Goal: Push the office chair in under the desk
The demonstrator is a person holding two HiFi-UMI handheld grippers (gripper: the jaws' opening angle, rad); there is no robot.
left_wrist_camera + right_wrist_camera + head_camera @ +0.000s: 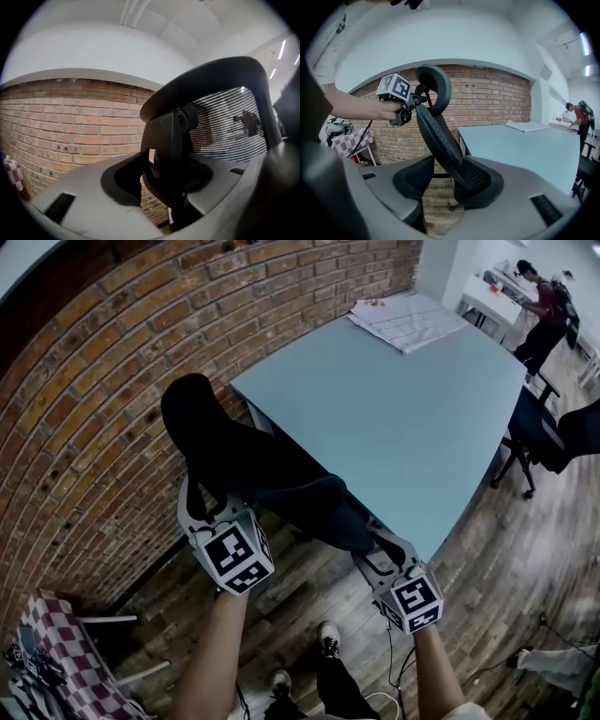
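Note:
A black office chair (272,484) stands at the near corner of the pale blue desk (403,399), its headrest (192,409) toward the brick wall. My left gripper (208,504) reaches in behind the headrest. Its jaws (166,180) stand wide around the black headrest bracket (168,140), with the mesh (225,122) just beyond. My right gripper (380,554) is at the backrest's other side. In the right gripper view the backrest edge (440,140) runs between the jaws (447,180), lying against the right pad with a gap at the left pad. The left gripper (396,101) shows there too.
The brick wall (94,409) runs close along the chair's left. A checkered seat (66,652) stands at bottom left. A white cloth (408,320) lies on the desk's far end. Another dark chair (553,432) and a person (548,310) are at the right. Cables trail on the wood floor.

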